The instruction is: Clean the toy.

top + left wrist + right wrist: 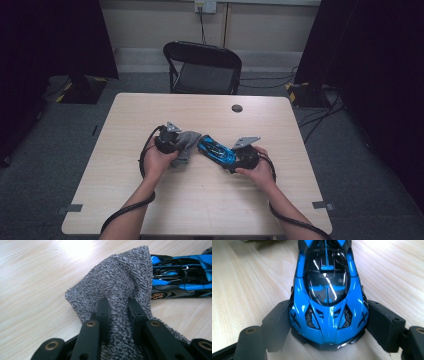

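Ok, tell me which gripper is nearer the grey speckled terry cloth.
Left. The left gripper has its jaws shut on the grey speckled terry cloth, bunching it. The right gripper is beyond it, jaws clamped on the nose of the blue and black toy sports car.

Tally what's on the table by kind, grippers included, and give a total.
Toy car, blue and black: 1
Grey cloth: 1
Grippers: 2, the left gripper shut on the cloth, the right gripper clamped on the car's end
Dark round fitting in the tabletop: 1
Total: 5
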### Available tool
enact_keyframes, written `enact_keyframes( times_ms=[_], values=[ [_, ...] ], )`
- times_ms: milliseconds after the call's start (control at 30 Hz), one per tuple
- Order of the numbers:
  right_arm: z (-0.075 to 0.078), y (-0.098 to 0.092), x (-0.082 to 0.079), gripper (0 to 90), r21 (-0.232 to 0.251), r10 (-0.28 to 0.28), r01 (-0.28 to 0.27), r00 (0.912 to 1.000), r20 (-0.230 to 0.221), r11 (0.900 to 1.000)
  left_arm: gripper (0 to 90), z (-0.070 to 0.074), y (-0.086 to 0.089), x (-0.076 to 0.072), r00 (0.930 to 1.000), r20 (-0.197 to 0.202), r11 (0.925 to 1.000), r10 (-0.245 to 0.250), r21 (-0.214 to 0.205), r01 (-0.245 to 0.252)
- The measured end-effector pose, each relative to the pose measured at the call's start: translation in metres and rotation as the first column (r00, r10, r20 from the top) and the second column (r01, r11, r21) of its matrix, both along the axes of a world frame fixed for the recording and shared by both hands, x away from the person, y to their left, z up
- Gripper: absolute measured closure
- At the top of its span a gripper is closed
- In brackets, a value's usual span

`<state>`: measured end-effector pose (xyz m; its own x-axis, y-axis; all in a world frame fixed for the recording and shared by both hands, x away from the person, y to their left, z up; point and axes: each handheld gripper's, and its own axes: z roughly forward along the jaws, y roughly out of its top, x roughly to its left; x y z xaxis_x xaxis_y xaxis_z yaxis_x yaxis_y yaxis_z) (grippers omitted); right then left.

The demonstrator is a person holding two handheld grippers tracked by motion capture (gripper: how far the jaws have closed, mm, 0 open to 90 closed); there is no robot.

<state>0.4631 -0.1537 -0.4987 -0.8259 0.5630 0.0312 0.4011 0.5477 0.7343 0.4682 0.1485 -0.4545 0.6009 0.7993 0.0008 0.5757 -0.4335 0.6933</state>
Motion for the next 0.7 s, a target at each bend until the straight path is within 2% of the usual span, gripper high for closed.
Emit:
enact_keyframes(
  times_ms=[100, 267, 433, 567, 600, 700],
  values=[
    [0.003, 0.000, 0.000, 24.0, 0.000, 0.007, -0.007, 1.0000, 0.000, 1.0000, 74.4, 0.002, 0.002, -0.002, 1.0000, 0.006, 1.0000, 0.001, -0.002, -0.001],
    [0.019, -0.002, 0.000, 22.8, 0.078, -0.007, 0.007, 1.0000, 0.003, 0.9969, 74.4, 0.005, 0.005, -0.008, 0.9998, 0.016, 1.0000, -0.009, 0.001, 0.009],
    [0.034, 0.002, 0.005, 23.5, 0.092, -0.009, 0.008, 0.9998, 0.019, 0.9957, 74.4, 0.007, 0.008, -0.013, 0.9997, 0.020, 0.9999, -0.013, -0.004, 0.013],
    [0.036, 0.014, 0.014, 29.0, 0.066, 0.005, -0.006, 0.9999, 0.014, 0.9978, 74.4, 0.010, 0.009, -0.016, 0.9992, 0.034, 0.9997, -0.020, -0.012, 0.021],
    [0.035, 0.017, 0.017, 32.3, 0.065, 0.016, -0.016, 0.9999, 0.005, 0.9978, 74.4, 0.010, 0.009, -0.017, 0.9992, 0.032, 0.9995, -0.024, -0.017, 0.025],
    [0.030, 0.026, 0.025, 34.7, 0.050, 0.011, -0.011, 0.9999, -0.003, 0.9987, 74.4, 0.012, 0.010, -0.018, 0.9988, 0.036, 0.9992, -0.034, -0.019, 0.034]
  ],
)
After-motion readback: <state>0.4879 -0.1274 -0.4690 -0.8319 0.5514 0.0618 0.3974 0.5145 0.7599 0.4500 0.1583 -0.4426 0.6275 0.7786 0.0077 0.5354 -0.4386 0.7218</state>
